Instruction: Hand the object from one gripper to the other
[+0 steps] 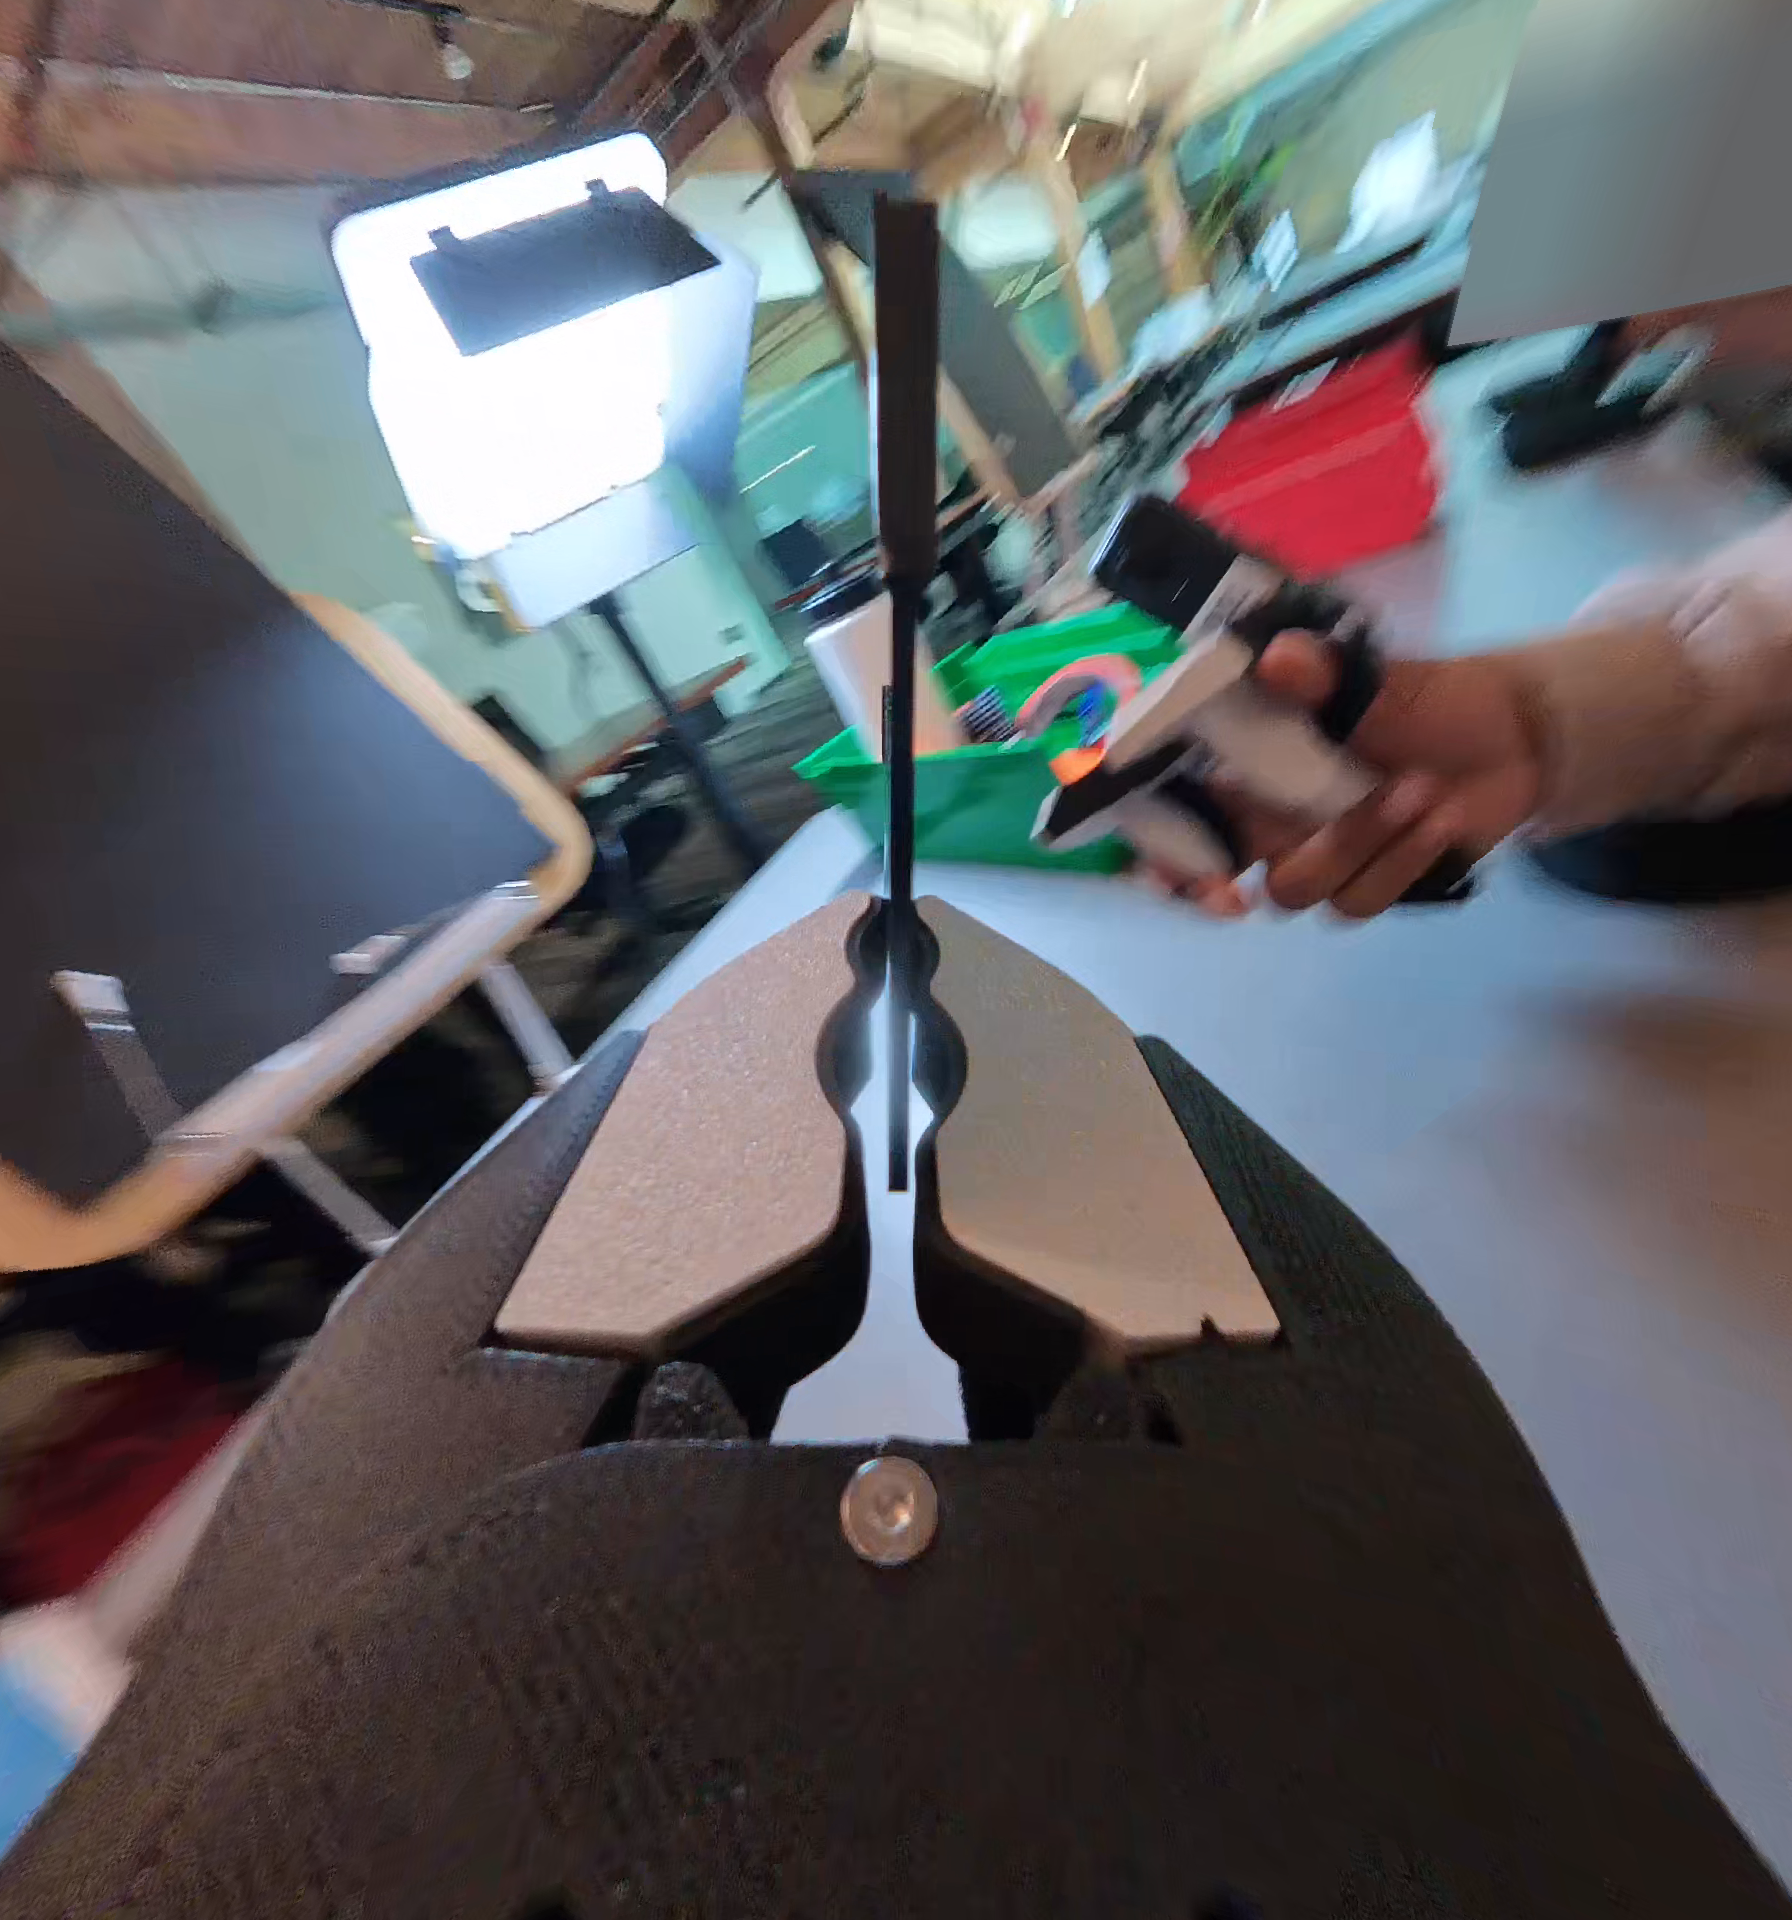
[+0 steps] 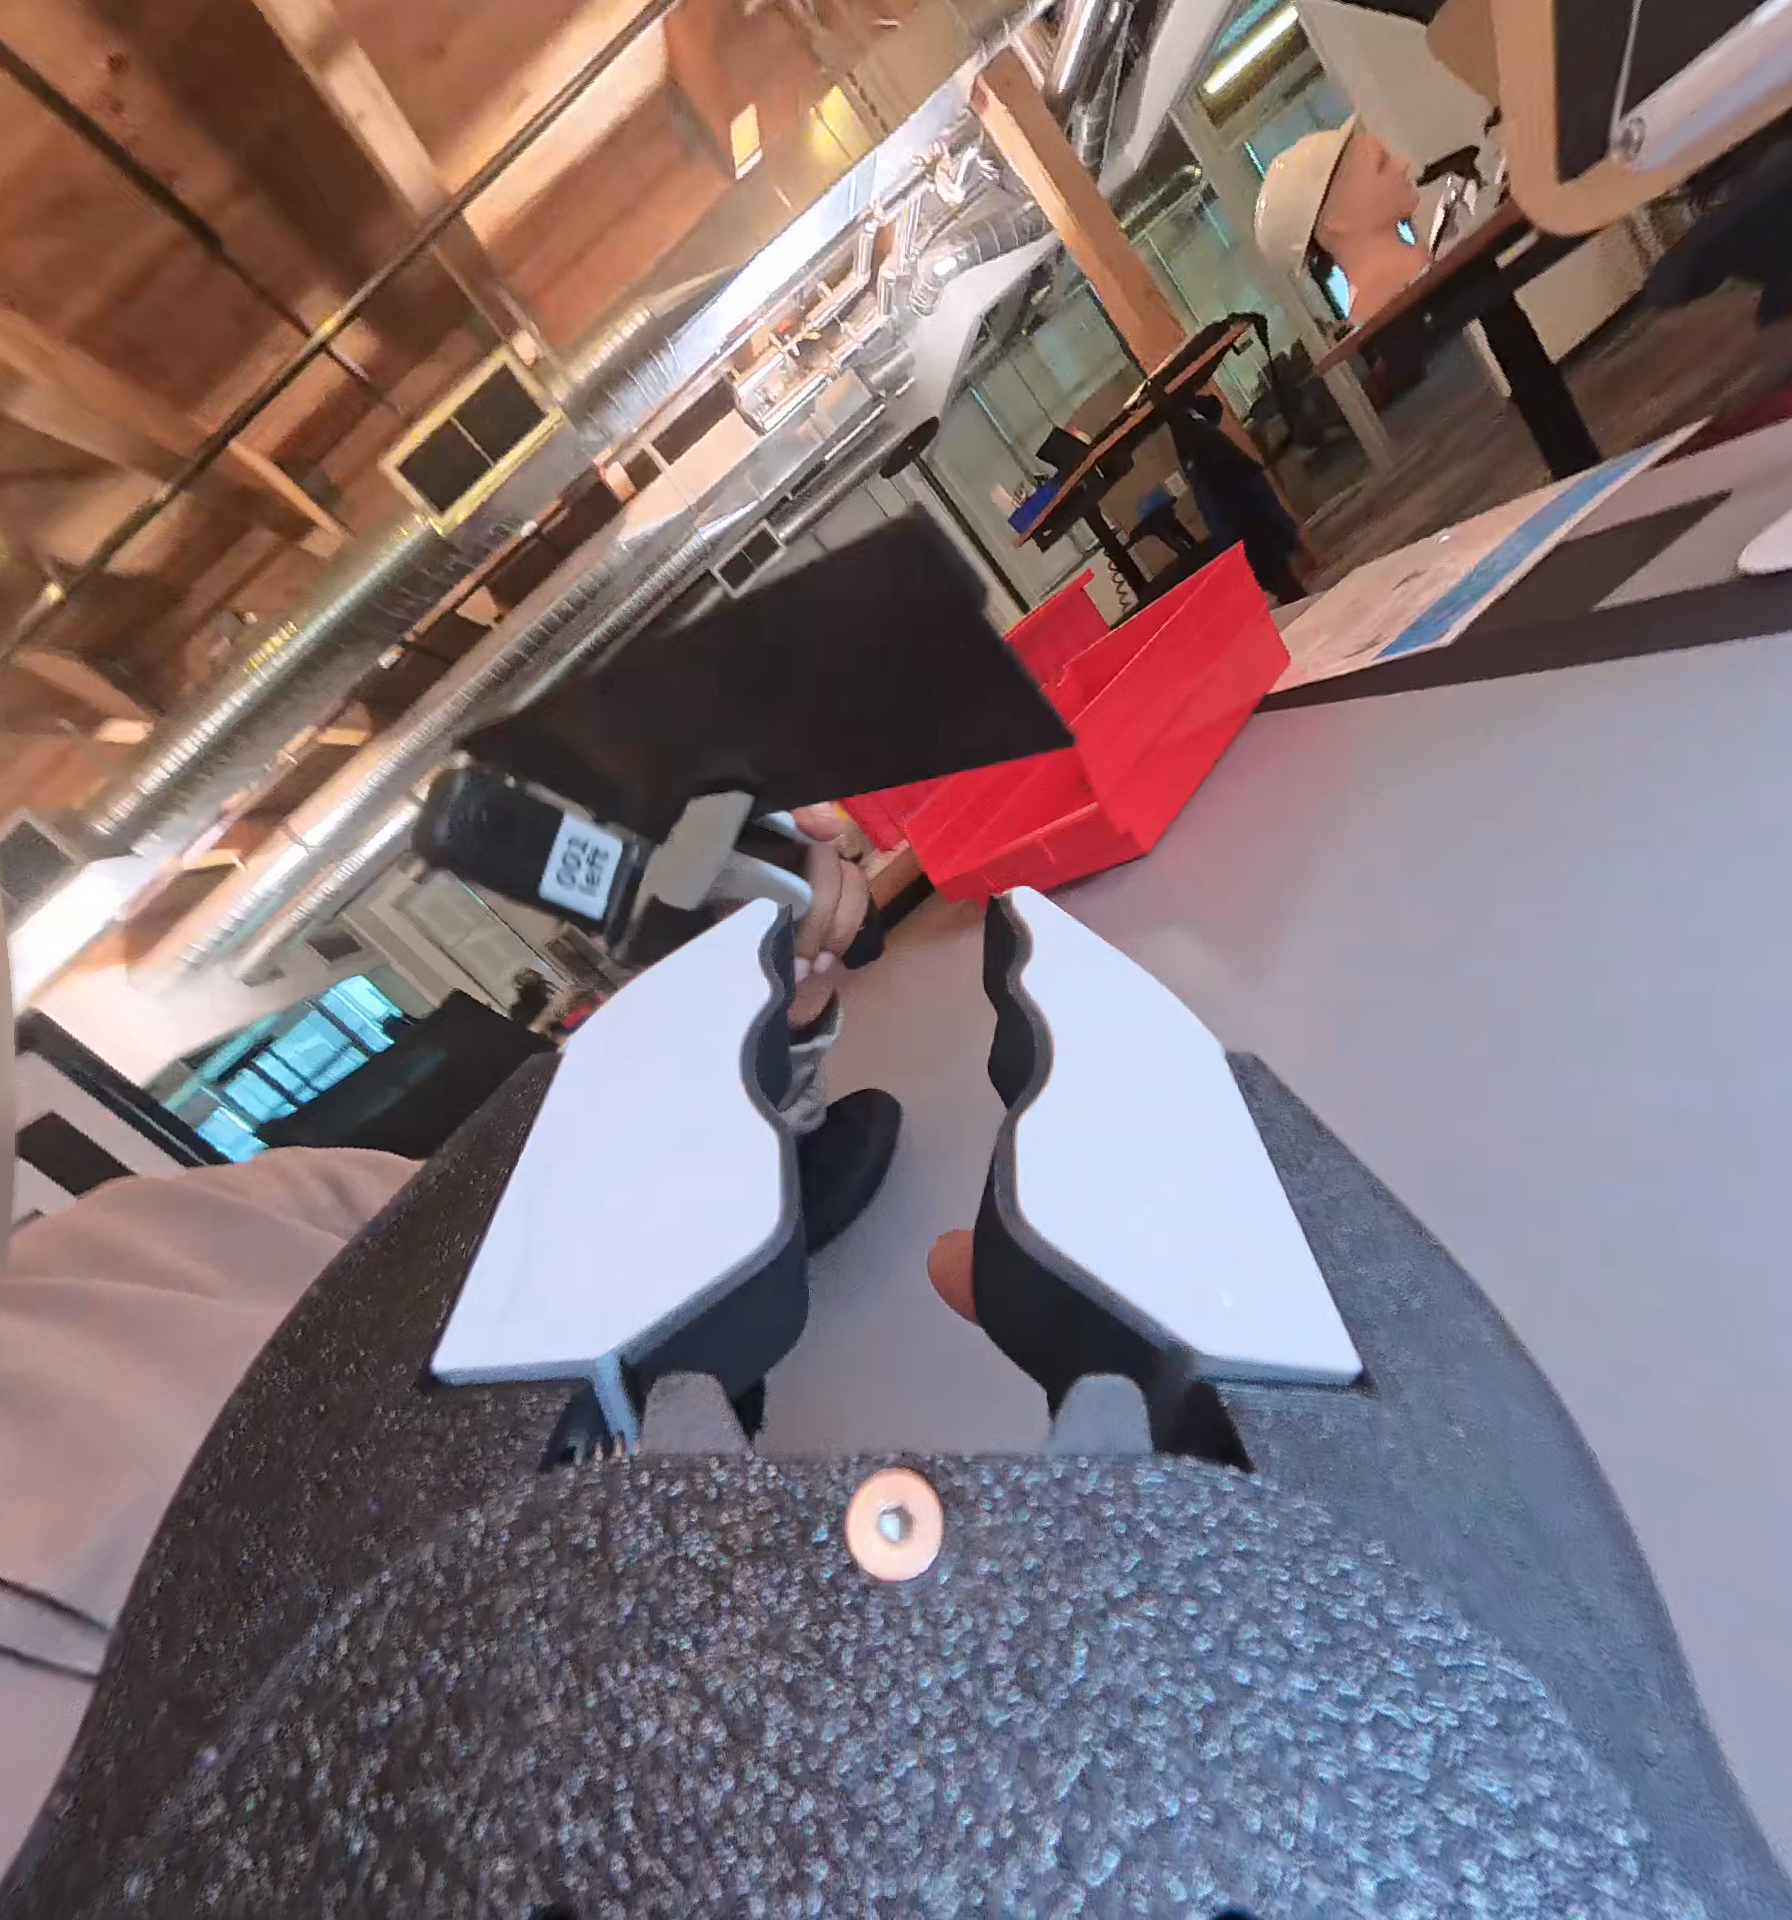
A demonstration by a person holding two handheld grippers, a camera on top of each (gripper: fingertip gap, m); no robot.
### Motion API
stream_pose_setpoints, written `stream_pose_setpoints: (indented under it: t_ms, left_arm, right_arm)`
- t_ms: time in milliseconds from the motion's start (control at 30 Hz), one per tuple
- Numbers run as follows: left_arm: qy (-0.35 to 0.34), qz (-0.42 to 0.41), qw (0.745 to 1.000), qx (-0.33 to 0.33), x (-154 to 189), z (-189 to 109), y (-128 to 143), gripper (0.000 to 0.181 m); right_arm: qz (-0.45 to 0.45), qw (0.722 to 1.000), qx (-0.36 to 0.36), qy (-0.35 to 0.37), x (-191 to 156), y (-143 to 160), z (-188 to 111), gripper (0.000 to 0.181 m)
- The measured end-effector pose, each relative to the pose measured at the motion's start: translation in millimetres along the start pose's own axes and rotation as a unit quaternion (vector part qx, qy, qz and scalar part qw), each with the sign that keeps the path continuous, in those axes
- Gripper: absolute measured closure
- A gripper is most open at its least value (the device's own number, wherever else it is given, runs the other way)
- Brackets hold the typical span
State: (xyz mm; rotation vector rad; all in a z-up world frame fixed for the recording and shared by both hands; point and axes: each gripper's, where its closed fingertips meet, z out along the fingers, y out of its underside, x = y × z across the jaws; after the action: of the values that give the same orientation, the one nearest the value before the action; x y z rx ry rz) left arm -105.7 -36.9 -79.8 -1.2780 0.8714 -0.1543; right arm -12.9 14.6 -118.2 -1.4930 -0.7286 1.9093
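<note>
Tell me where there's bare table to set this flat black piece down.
The grey table is bare in front of the right tool, from the red bin toward the camera. In the left wrist view, open tabletop lies right of the left tool, below the green bin. Around the bins it is crowded.

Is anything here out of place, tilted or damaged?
Nothing looks damaged or spilled. The left hand-held gripper is shut on a thin black panel, seen edge-on and upright. The right hand-held gripper is open and empty. The red bin and green bin rest on the table.
</note>
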Motion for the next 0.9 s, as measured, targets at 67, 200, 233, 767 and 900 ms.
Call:
stream_pose_setpoints:
  t_ms: [67, 200, 233, 767, 900]
  left_arm:
    - [-0.057, 0.158, 0.984, -0.054, -5, -1, 10, 0.179]
    - [-0.095, 0.455, 0.877, -0.122, 14, 8, 30, 0.179]
    - [-0.085, 0.487, 0.861, -0.123, 24, 12, 35, 0.179]
    - [0.045, 0.099, 0.994, -0.027, 44, 18, 15, 0.130]
    - [0.137, -0.218, 0.966, 0.032, 31, 13, 5, 0.134]
  right_arm:
    - [0.053, 0.998, 0.007, -0.017, -4, -1, 1, 0.146]
    - [0.156, 0.985, 0.011, -0.066, -19, 12, 14, 0.142]
    - [0.168, 0.983, 0.004, -0.068, -20, 19, 19, 0.142]
    - [-0.033, 0.993, 0.074, -0.082, -56, -27, -4, 0.180]
    - [-0.285, 0.957, -0.032, -0.030, -51, -9, -7, 0.179]
